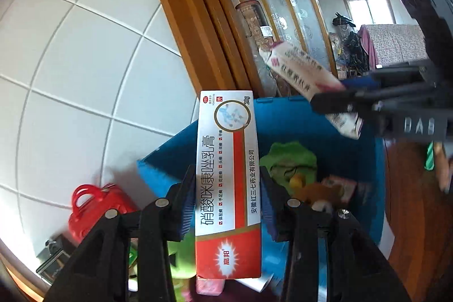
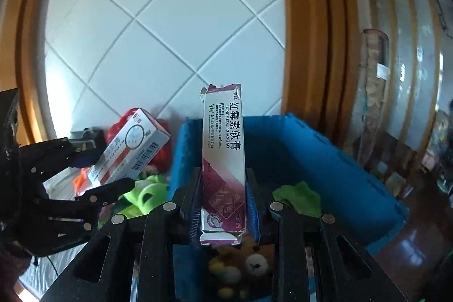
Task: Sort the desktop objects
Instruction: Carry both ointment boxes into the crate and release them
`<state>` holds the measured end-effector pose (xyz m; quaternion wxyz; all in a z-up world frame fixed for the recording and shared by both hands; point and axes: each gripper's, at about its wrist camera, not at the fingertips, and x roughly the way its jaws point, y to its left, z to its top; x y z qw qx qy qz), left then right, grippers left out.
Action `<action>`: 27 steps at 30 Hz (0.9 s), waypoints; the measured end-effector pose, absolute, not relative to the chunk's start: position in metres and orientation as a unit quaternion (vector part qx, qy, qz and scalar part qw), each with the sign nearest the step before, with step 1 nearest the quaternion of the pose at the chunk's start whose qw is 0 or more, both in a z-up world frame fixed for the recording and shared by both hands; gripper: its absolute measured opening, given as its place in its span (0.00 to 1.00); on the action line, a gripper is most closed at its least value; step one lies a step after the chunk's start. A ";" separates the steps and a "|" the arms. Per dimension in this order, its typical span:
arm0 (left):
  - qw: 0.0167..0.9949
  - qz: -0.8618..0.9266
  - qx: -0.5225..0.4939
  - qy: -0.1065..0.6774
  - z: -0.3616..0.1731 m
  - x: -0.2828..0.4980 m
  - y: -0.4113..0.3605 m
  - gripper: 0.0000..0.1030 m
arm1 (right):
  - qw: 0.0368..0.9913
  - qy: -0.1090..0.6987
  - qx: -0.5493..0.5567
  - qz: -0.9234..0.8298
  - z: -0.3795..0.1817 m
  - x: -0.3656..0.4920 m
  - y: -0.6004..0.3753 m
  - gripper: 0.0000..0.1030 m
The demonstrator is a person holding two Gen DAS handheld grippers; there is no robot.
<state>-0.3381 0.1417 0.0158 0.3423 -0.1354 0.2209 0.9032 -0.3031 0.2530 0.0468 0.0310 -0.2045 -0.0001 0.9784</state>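
Observation:
My left gripper [image 1: 226, 200] is shut on a red and white ointment box [image 1: 226, 174], held upright over a blue bin [image 1: 368, 183]. My right gripper [image 2: 222, 205] is shut on a white and maroon ointment box [image 2: 223, 160] with a torn top flap, also above the blue bin [image 2: 311, 143]. In the left wrist view the right gripper [image 1: 339, 104] reaches in from the right with the maroon box [image 1: 300, 67]. The right wrist view shows the left gripper [image 2: 96, 174] at the left with the red and white box [image 2: 130, 146].
In the bin lie a green cloth [image 1: 288, 160], a brown plush toy [image 2: 249, 262] and a small pink box [image 1: 339, 186]. A red toy basket [image 1: 93, 205] and a green plastic piece [image 2: 144, 191] sit left of the bin. Behind are a white tiled wall [image 1: 85, 47] and a wooden door frame [image 2: 308, 27].

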 end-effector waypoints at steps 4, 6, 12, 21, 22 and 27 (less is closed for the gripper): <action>0.316 0.912 -0.155 0.210 0.020 -0.364 0.201 0.39 | 0.049 0.015 -0.219 0.974 0.039 -0.329 0.305 0.26; 0.310 0.915 -0.164 0.199 0.026 -0.373 0.219 0.39 | 0.053 0.020 -0.220 0.974 0.038 -0.335 0.326 0.26; 0.254 0.931 -0.181 0.192 0.026 -0.396 0.250 0.39 | 0.050 0.029 -0.231 0.971 0.040 -0.349 0.374 0.28; 0.163 0.958 -0.151 0.179 0.038 -0.390 0.258 1.00 | 0.067 0.037 -0.195 0.978 0.054 -0.346 0.394 0.67; 0.160 0.960 -0.149 0.178 0.040 -0.388 0.257 1.00 | 0.065 0.039 -0.191 0.979 0.056 -0.342 0.392 0.67; 0.141 0.964 -0.139 0.176 0.047 -0.380 0.253 1.00 | 0.066 0.034 -0.175 0.982 0.057 -0.329 0.386 0.77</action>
